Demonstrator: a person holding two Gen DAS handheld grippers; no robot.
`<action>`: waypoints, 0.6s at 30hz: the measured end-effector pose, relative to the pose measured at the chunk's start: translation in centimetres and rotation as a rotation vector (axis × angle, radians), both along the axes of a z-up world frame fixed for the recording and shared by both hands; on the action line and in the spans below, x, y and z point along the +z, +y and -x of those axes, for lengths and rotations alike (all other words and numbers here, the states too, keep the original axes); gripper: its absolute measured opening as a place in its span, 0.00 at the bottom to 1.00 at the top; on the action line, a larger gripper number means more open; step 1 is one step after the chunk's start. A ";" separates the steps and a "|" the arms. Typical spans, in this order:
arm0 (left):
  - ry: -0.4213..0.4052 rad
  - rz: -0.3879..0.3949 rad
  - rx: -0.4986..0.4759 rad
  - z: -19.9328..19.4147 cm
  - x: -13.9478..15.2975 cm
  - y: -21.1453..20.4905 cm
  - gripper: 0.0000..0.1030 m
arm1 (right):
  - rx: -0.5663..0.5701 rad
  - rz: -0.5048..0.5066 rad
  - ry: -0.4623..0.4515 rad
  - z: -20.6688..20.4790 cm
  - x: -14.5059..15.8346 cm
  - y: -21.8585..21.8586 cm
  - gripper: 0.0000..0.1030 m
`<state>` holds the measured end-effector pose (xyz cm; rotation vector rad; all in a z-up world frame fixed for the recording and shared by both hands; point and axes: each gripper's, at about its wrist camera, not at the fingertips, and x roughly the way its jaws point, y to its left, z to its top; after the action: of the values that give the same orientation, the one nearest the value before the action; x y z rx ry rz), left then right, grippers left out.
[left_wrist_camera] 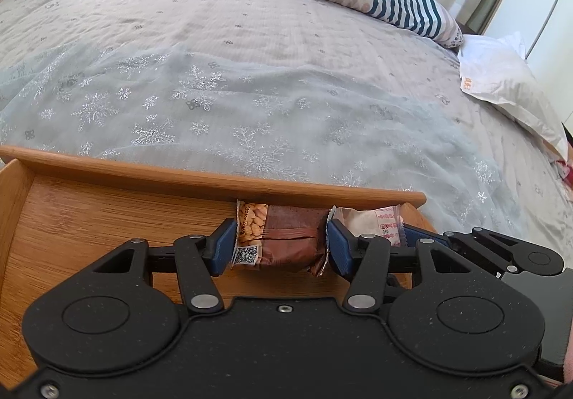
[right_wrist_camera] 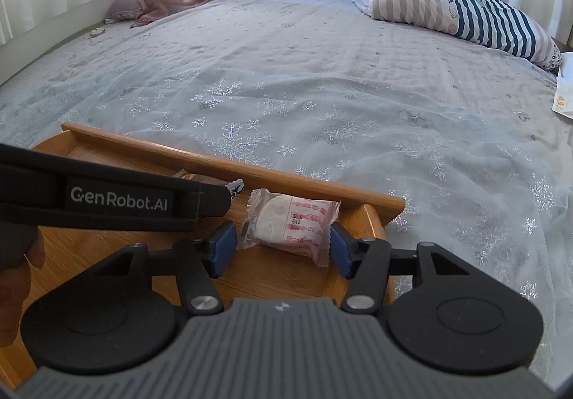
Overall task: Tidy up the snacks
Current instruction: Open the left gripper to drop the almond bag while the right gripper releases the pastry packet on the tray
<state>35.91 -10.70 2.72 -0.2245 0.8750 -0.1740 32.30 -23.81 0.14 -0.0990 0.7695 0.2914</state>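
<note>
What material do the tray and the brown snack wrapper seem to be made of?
Tray: likely bamboo or wood with a smooth finish; fine straight grain and a warm orange tone show. Brown snack wrapper: probably glossy plastic film; it shines, creases, and has crimped ends.

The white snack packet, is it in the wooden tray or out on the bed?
In the tray. The white snack packet lies on the wooden tray floor, just inside the far rim, next to the brown snack.

The wooden tray's far rim walls off the way forward — two wrapped snacks, brown and white, lie against it. Beyond, the bedspread stretches open up to the striped pillow.
</note>
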 end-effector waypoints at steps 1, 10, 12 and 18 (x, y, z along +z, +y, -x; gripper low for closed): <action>0.000 -0.002 -0.002 0.0 0.0 -0.1 0.53 | -0.001 -0.001 -0.001 0.0 0.0 0.0 0.66; -0.006 -0.001 0.006 0.2 0.3 -0.1 0.70 | -0.019 -0.008 -0.014 0.4 0.4 -0.3 0.71; -0.015 -0.004 0.010 0.4 0.7 0.0 0.72 | -0.025 -0.011 -0.018 0.6 0.6 -0.4 0.72; -0.046 -0.024 0.007 1.5 1.9 0.5 0.79 | -0.028 -0.014 -0.029 1.6 1.3 -0.5 0.72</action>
<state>34.44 -10.23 4.59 -0.2006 0.8301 -0.1612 30.74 -24.31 1.49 -0.0789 0.7393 0.2680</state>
